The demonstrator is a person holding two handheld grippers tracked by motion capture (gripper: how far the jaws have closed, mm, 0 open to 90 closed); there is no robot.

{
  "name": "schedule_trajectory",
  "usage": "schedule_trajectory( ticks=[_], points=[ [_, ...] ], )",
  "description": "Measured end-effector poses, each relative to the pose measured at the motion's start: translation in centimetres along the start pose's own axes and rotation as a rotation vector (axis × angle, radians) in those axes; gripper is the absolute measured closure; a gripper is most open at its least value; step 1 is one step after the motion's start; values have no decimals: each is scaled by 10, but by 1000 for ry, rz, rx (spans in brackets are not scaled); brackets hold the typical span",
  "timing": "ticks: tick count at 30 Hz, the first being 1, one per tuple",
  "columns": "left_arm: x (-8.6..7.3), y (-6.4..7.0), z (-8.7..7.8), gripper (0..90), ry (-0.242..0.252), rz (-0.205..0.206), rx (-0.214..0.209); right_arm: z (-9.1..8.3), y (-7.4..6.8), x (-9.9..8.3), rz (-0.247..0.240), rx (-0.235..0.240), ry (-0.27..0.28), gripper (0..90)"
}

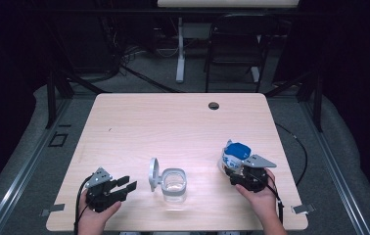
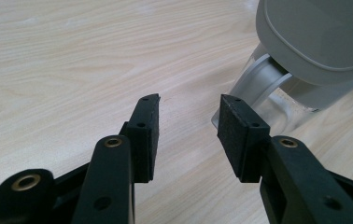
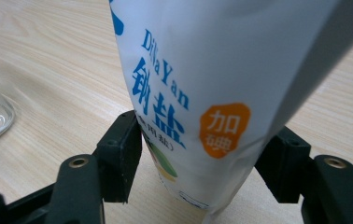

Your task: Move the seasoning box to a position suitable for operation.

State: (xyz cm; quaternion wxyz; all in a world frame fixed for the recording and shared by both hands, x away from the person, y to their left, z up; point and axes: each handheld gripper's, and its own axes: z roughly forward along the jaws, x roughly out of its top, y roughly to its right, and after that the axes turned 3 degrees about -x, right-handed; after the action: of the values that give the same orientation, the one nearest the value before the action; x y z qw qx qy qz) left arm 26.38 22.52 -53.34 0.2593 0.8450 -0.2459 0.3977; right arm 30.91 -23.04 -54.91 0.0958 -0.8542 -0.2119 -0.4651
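While the table lay mostly bare across its far half, all the work sat along the near edge. Wide free wood stretched from the cable hole down toward the glass jar, so room to move was ample to the back and between the hands.

The jar stood near the middle of the front strip, its grey hinged lid swung up on the left side. The high view placed it between the two hands, apart from both.

The salt bag, white with a blue top, stood upright at the right, fairly near the table's right edge. The right gripper had its jaws on either side of the bag's lower part; the right gripper view showed both pads pressed against the bag, with blue lettering and an orange badge that were unreadable from above.

The left gripper rested near the front left corner, jaws apart and holding nothing. Its own view gave the gap over bare wood, with the lid just beyond, untouched.
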Motion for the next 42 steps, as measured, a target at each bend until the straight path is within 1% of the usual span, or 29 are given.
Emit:
schedule_trajectory(
  ticks=[3, 6, 10, 12, 14, 21, 24, 27, 30, 33, 36, 37, 39, 42],
  points=[
    [0, 0, 0, 590, -5, -1, -2, -1, -1, 1, 0, -9, -8, 391],
    [-1, 0, 1, 590, -5, 0, -1, -1, -4, 0, 16, -22, -4, 402],
    [-1, -1, 0, 590, -1, -1, 0, -4, -6, 1, 15, -38, -20, 414],
    [-1, -1, 0, 590, 2, -2, 3, -5, -8, 1, 32, -46, -19, 417],
    [-1, -1, 0, 590, -3, -2, 2, -7, -11, 1, 33, -60, -30, 418],
    [-1, -1, 2, 590, -6, -2, 0, -12, -19, -3, 62, -93, -24, 418],
    [-1, -1, 1, 590, -8, -3, 2, -14, -22, -4, 65, -100, -26, 418],
    [-1, -1, 1, 591, -6, -4, 3, -14, -23, -5, 63, -103, -19, 417],
    [-1, -1, 1, 590, -8, -4, 2, -14, -22, -7, 65, -88, -3, 416],
    [-1, -1, 1, 590, -7, -4, 2, -14, -20, -9, 50, -83, 9, 412],
    [-1, -1, 1, 590, -5, -4, 1, -13, -19, -11, 51, -72, 27, 405],
    [-1, -1, 1, 590, -4, -5, 1, -13, -19, -12, 43, -76, 22, 401],
    [-1, -1, 1, 590, -3, 0, 1, -10, -19, -13, 44, -75, 28, 391],
    [-1, -1, 0, 590, 0, -7, 6, -7, -19, -15, 33, -75, 24, 381]
  ],
)
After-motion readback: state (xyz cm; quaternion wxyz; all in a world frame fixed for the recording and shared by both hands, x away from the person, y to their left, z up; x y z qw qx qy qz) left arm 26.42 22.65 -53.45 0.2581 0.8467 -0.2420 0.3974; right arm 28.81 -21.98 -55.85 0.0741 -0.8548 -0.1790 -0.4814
